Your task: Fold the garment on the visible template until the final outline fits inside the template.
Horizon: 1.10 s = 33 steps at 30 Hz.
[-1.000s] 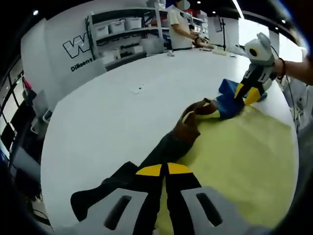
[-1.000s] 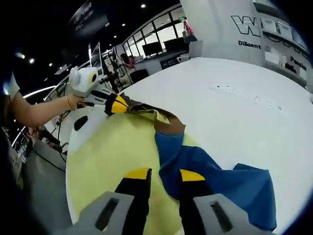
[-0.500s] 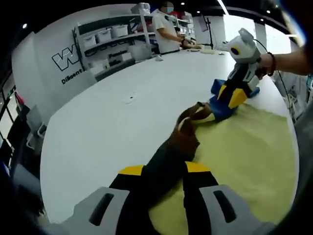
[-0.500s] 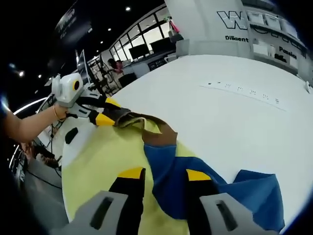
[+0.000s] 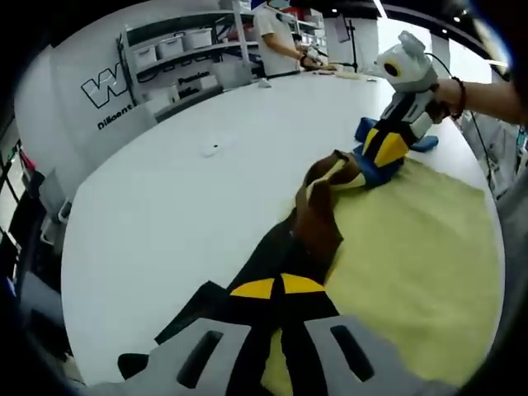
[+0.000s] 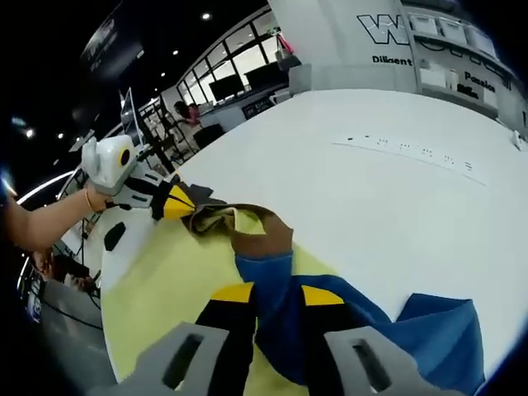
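In the left gripper view, the white wall (image 5: 82, 107) at upper left bears a large outlined "W" and, below it, smaller dark letters beginning "Diligen". In the right gripper view, the same wall (image 6: 330, 41) at upper right shows "W" with "Diligent" beneath. Farther letters there are too small to read.

Soft matt cloth garment (image 5: 318, 219), brown and blue, bunched ahead of left gripper (image 5: 279, 286). Matt yellow template (image 5: 412, 247), smooth. White table (image 5: 181, 190), smooth, slight sheen.
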### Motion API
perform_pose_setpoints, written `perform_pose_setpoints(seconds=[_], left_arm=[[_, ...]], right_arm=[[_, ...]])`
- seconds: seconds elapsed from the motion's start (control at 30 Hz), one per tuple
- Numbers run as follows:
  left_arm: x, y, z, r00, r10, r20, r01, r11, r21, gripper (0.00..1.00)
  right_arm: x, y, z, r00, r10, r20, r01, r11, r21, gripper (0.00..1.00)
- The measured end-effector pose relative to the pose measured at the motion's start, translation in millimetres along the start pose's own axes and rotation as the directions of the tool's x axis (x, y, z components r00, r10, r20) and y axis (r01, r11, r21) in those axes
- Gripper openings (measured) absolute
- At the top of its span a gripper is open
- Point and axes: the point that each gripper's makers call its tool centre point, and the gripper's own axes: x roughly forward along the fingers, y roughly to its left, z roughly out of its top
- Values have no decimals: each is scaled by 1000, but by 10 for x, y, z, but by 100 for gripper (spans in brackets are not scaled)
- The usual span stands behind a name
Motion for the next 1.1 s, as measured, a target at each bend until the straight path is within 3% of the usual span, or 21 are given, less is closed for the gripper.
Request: perform_pose_setpoints(seconds=[0.17,0.37,0.6,0.7,0.83,1.0,1.1], left_arm=[[-1,-9,3,1000,-4,-3,4,1000,4,4],[-58,24,82,1000,6,12,-6,1000,10,4],[-112,189,229,995,78,57,-78,997,-4,4],[-115,231,287,993,96,75,-96,995,-13,4],[-104,315,381,988,121,94,-120,993,-15,4],[-74,618,524,972,208,105,-199,976,-89,4],[-25,793,543,961,268,73,-268,963,-19,4]], right_arm=[[-16,-20,6,1000,-15,4,15,1000,-2,0],[-85,18,81,1000,-14,25,15,999,-34,0],[-204,41,246,998,-24,56,29,996,-83,0],[-246,8,368,996,-53,78,63,989,-135,0],[-258,-58,530,991,-81,104,95,985,-144,0],[-237,-219,779,981,-142,131,165,969,-186,0],[-199,-287,986,972,-153,178,190,958,-214,0]])
